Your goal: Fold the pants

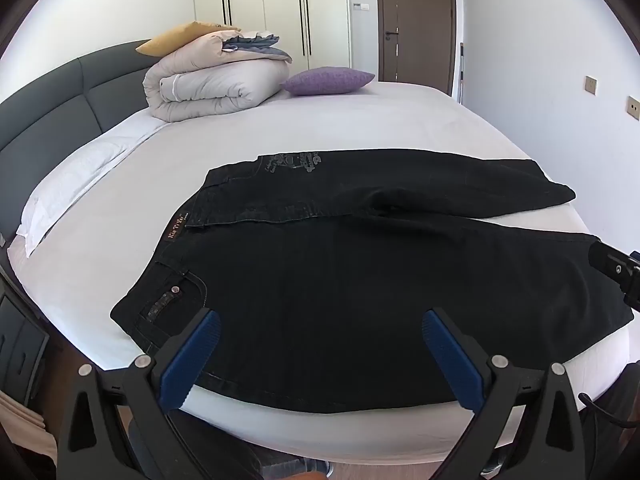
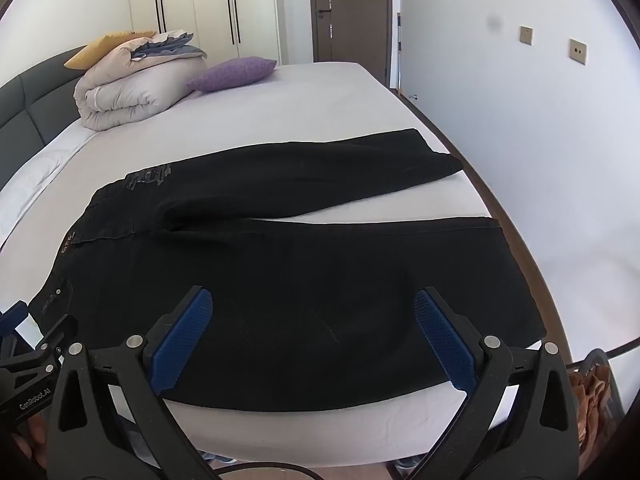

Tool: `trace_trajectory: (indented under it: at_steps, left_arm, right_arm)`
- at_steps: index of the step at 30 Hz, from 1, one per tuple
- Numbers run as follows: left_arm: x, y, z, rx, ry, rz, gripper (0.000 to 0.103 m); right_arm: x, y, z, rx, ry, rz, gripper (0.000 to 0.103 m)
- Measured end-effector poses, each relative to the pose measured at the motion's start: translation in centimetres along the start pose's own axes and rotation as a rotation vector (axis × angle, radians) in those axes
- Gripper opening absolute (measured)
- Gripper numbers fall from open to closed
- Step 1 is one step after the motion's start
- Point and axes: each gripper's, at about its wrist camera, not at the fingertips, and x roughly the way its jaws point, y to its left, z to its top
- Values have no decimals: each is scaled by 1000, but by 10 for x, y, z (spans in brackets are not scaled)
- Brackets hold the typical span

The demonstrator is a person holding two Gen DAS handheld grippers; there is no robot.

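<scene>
While both tongs hover over the near edge of the bed, neither one touches cloth. The left tongs [image 1: 320,354] stand spread wide, blue pads [image 1: 190,360] angled outward, with nothing between them; they hang above the waist end of the black pants [image 1: 360,280]. The right tongs [image 2: 314,336] are spread just as wide and just as empty, poised above the nearer leg, further toward the cuffs. Each shows at the edge of the other's view — the right tongs' black frame at the right rim of the left wrist view, the left tongs' frame at the lower left of the right wrist view.

The pants lie flat across the white bed [image 1: 320,128], waistband to the left and cuffs to the right. A brown waist label [image 1: 176,229] sits at the left edge, a riveted pocket below it. The two legs part slightly toward the cuffs, leaving a wedge of white sheet between them, and the far half carries a pale printed design [image 1: 294,162].

Further back, near the dark grey headboard [image 1: 48,116], a folded beige duvet [image 1: 208,84] sits on the mattress with a mustard pillow [image 1: 172,38] behind it and a purple cushion [image 1: 326,80] just beside it. Beyond stand white wardrobe doors [image 1: 280,12] and a brown door [image 1: 418,20].
</scene>
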Motion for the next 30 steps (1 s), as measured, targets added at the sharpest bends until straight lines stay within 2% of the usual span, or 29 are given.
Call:
trace_trajectory:
  at_steps: [30]
  left_arm:
    - [3, -2, -8, 2, 11, -1, 103]
  right_arm:
    - [5, 7, -4, -10, 7, 1, 103]
